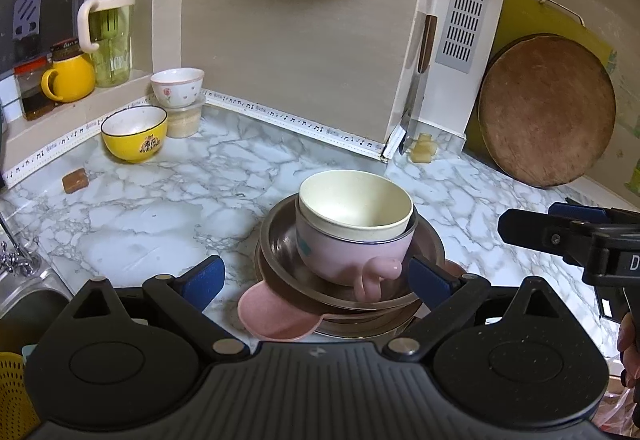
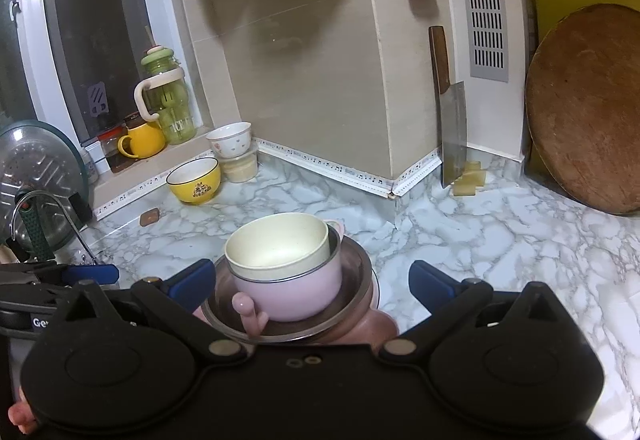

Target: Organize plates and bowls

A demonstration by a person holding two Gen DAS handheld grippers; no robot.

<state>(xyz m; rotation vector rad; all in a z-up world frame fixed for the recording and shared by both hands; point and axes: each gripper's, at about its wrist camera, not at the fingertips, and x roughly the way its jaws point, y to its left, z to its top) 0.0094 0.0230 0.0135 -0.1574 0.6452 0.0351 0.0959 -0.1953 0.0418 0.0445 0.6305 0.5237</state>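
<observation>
A stack stands on the marble counter: a cream bowl (image 1: pixel 356 206) nested in a pink handled bowl (image 1: pixel 352 256), inside steel bowls (image 1: pixel 280 240), on a pink plate (image 1: pixel 272 316). The stack also shows in the right wrist view, with the cream bowl (image 2: pixel 276 246), pink bowl (image 2: pixel 296 292) and steel bowl (image 2: pixel 356 280). My left gripper (image 1: pixel 316 282) is open, its fingers on either side of the stack's near edge. My right gripper (image 2: pixel 312 280) is open around the stack too, and shows at the right of the left wrist view (image 1: pixel 568 236). A yellow bowl (image 1: pixel 134 134) and a white flowered bowl (image 1: pixel 177 86) stand at the back left.
A sink (image 1: pixel 24 292) lies at the left. A round wooden board (image 1: pixel 546 110) leans at the right wall. A cleaver (image 2: pixel 452 120) leans against the corner by yellow blocks (image 2: pixel 470 178). A green jar (image 1: pixel 110 28) and yellow mug (image 1: pixel 70 74) sit on the sill.
</observation>
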